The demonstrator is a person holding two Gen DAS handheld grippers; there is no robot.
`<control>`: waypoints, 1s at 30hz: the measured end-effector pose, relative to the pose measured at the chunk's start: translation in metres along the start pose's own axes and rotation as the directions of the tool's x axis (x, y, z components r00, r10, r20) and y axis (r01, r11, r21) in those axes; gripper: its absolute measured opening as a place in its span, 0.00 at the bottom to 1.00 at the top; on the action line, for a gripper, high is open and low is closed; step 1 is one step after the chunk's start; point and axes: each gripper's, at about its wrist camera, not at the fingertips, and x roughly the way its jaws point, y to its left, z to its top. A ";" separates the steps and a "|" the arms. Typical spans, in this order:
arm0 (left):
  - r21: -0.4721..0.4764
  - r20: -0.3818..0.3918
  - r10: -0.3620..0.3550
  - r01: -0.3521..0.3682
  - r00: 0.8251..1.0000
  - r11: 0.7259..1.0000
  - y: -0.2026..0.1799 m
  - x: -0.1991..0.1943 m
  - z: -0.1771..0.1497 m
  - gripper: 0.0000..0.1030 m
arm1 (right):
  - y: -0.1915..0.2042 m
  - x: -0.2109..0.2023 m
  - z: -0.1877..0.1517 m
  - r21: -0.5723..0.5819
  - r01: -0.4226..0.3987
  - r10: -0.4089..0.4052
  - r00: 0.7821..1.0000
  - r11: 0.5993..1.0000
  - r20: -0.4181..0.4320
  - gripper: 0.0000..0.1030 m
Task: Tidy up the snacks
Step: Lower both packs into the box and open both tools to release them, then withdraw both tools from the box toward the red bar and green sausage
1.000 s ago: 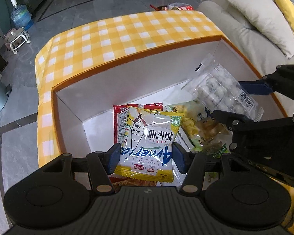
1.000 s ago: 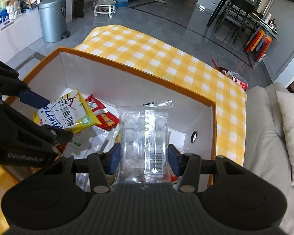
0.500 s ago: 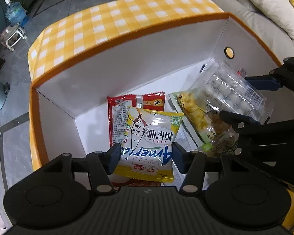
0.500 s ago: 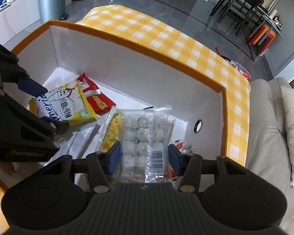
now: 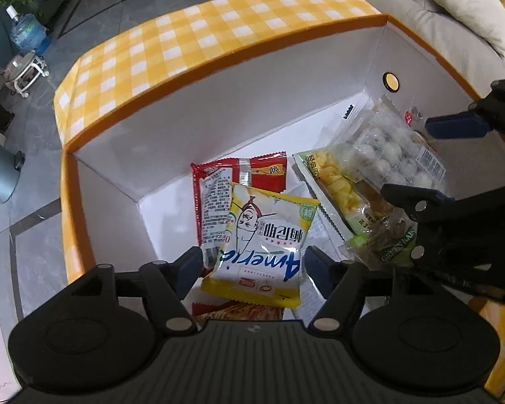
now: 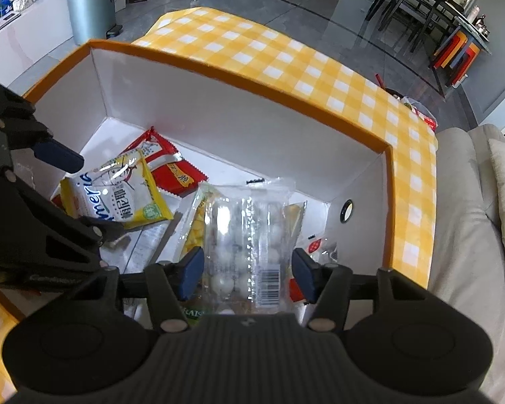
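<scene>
Snacks are being laid into the white box (image 5: pixel 219 107) with its orange rim. The yellow-and-white chip packet (image 5: pixel 262 242) lies between the fingers of the left gripper (image 5: pixel 252 269), its long axis running away from them toward the far wall, its far end resting on the red packet (image 5: pixel 239 181) toward the box's left corner. These fingers have just been opening; they are spread, and a gap shows beside each pad, so the packet is judged released. The clear pack of white balls (image 6: pixel 249 245) lies between the fingers of the right gripper (image 6: pixel 247 272), long axis also along them, resting on the corn-printed bag (image 5: pixel 346 198) toward the right wall, near the round hole (image 6: pixel 346 210). These fingers too have just been opening and stand apart from the pack's edges. Each packet lies straight ahead of its own gripper, so withdrawal is judged best made back along the fingers' line, without dragging the wrappers.
</scene>
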 end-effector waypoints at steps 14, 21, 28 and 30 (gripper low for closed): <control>-0.087 0.098 -0.021 0.030 0.995 0.996 0.009 -0.043 -0.021 0.87 | -0.004 -0.041 -0.011 0.061 -0.005 0.002 0.998 0.998 0.062 0.73; -0.144 0.196 -0.053 0.082 0.979 0.986 0.014 -0.076 -0.033 0.89 | -0.004 -0.072 -0.027 0.111 -0.012 -0.001 0.993 0.994 0.115 0.80; -0.187 0.263 -0.051 0.103 0.963 0.977 0.014 -0.103 -0.052 0.89 | -0.004 -0.098 -0.052 0.179 -0.027 -0.002 0.987 0.984 0.161 0.82; -0.192 0.283 -0.044 0.101 0.958 0.976 0.013 -0.112 -0.060 0.89 | -0.004 -0.104 -0.059 0.197 -0.036 0.002 0.985 0.980 0.170 0.82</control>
